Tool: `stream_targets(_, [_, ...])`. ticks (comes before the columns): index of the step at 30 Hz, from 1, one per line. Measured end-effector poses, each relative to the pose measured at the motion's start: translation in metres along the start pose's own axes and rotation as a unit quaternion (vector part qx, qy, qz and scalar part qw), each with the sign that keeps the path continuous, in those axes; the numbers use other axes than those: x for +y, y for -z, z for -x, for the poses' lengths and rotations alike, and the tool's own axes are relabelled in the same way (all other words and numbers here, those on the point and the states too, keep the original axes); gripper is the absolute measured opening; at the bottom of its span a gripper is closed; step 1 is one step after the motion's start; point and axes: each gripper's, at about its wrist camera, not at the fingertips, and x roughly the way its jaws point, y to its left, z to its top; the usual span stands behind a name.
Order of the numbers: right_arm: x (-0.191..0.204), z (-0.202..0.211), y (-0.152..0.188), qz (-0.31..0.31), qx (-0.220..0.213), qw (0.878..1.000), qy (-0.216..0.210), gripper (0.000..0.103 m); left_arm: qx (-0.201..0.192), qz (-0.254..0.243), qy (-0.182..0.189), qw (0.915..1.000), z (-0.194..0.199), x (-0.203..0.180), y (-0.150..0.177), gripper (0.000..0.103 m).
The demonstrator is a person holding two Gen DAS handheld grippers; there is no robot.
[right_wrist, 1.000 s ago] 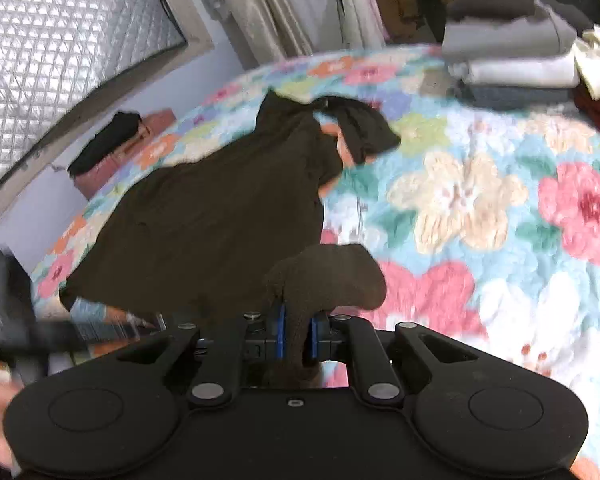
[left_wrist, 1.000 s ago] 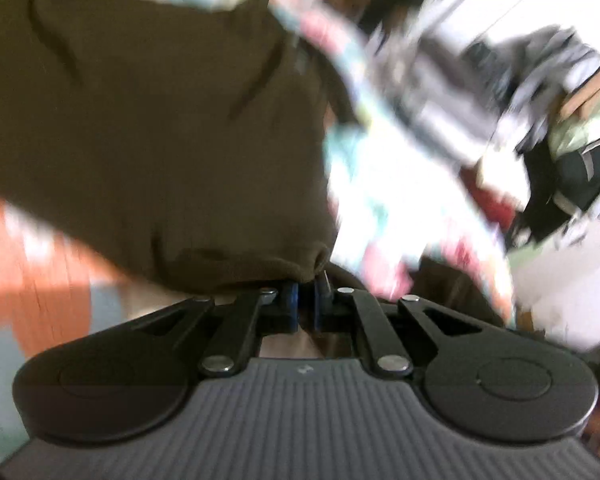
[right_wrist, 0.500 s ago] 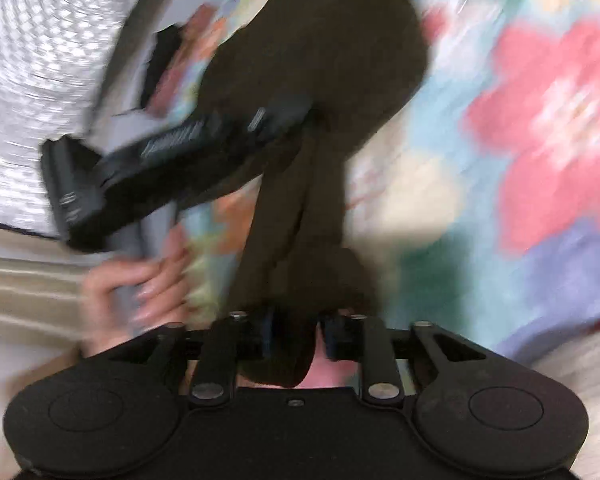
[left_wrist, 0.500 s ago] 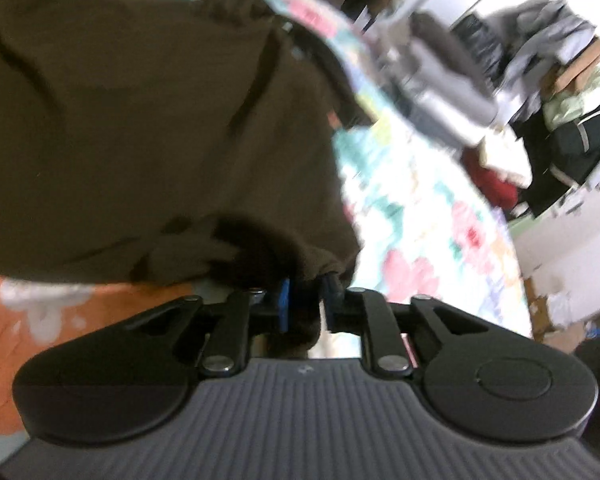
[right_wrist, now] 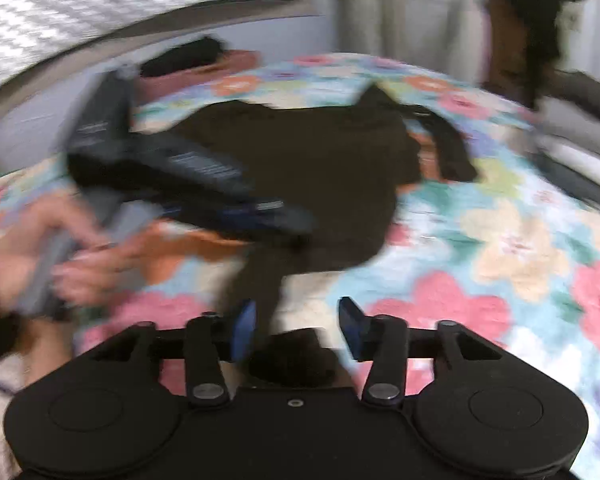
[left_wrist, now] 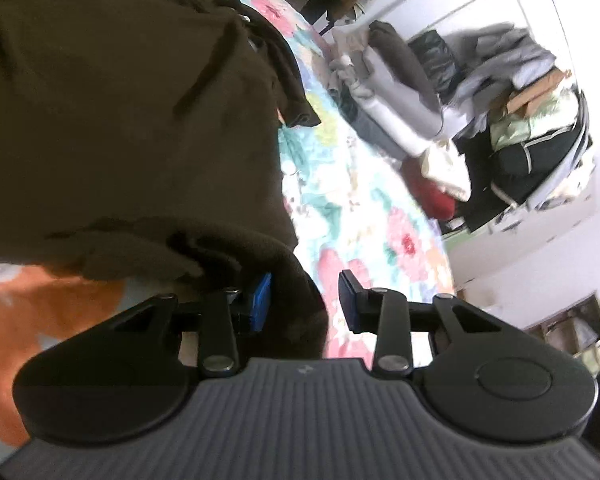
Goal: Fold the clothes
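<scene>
dark brown knit garment (right_wrist: 312, 168) lies spread on the floral quilted bedspread (right_wrist: 512, 240) | left gripper (left_wrist: 306, 298) spread wide, a fold of brown cloth loose between its blue pads | right gripper (right_wrist: 296, 326) spread too, a dark strip running between its fingers | stacked folded clothes (left_wrist: 400, 92) beyond the bedspread's far edge

The left gripper (left_wrist: 305, 298) gapes, dark brown fabric garment (left_wrist: 132, 120) bunched between its blue pads (left_wrist: 261, 300). Floral quilted bedspread (left_wrist: 352, 208) lies beneath; piled folded clothes (left_wrist: 400, 92) far right.
</scene>
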Motion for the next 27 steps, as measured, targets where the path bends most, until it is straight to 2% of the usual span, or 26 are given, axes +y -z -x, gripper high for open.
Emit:
stream_targets(2, [0.007,-0.004,-0.001,0.016,0.009,0.999,-0.031,0.065,-0.003,0.003,-0.001,1.0000,-0.006,0.000,-0.001,0.035])
stream_targets(4, [0.014,-0.014,0.000,0.039,0.016,0.999,-0.027,0.067,-0.003,0.002,-0.010,0.9999,-0.007,0.000,-0.002,0.035])
stream_targets(8, [0.019,-0.053,0.005,0.073,0.077,0.994,0.041,0.067,-0.009,0.002,-0.020,0.9998,-0.001,0.002,-0.002,0.035])
stream_targets(10, [0.006,-0.073,0.011,0.050,0.118,0.991,0.033,0.047,-0.018,-0.009,-0.028,0.9994,0.005,-0.001,-0.003,0.036])
stream_targets(11, [-0.004,-0.080,0.011,0.011,0.142,0.990,0.010,0.014,-0.023,-0.019,-0.035,0.9990,0.011,-0.003,-0.003,0.039])
stream_targets(12, [-0.010,-0.077,0.014,-0.025,0.146,0.989,-0.009,0.014,-0.028,-0.032,-0.040,0.9983,0.017,-0.006,-0.003,0.039])
stream_targets(14, [-0.024,-0.059,0.014,-0.080,0.117,0.988,-0.066,0.013,-0.038,-0.061,-0.053,0.9961,0.030,-0.014,0.000,0.039])
stream_targets(15, [-0.033,-0.047,0.015,-0.118,0.099,0.983,-0.103,0.013,-0.043,-0.085,-0.063,0.9934,0.038,-0.021,0.003,0.039])
stream_targets(16, [-0.044,-0.036,0.017,-0.169,0.079,0.972,-0.145,0.013,-0.048,-0.110,-0.072,0.9901,0.045,-0.028,0.007,0.039])
stream_targets(17, [-0.058,-0.025,0.020,-0.225,0.055,0.954,-0.190,0.013,-0.048,-0.139,-0.070,0.9866,0.053,-0.035,0.013,0.039])
stream_targets(18, [-0.068,-0.014,0.024,-0.267,0.031,0.936,-0.227,0.013,-0.048,-0.168,-0.067,0.9824,0.061,-0.043,0.020,0.043])
stream_targets(19, [-0.077,-0.004,0.028,-0.299,0.008,0.920,-0.252,0.013,-0.048,-0.196,-0.065,0.9773,0.069,-0.051,0.026,0.046])
stream_targets(21, [-0.090,0.013,0.033,-0.341,-0.029,0.900,-0.270,0.013,-0.049,-0.239,-0.043,0.9688,0.079,-0.065,0.040,0.058])
stream_targets(23, [-0.099,0.021,0.034,-0.368,-0.055,0.890,-0.265,0.013,-0.036,-0.273,-0.034,0.9607,0.077,-0.077,0.050,0.060])
stream_targets(26, [-0.105,0.019,0.033,-0.392,-0.068,0.882,-0.254,0.013,-0.017,-0.314,-0.027,0.9490,0.068,-0.094,0.062,0.061])
stream_targets(27, [-0.105,0.017,0.032,-0.400,-0.068,0.879,-0.252,0.013,-0.013,-0.324,-0.026,0.9456,0.064,-0.099,0.064,0.064])
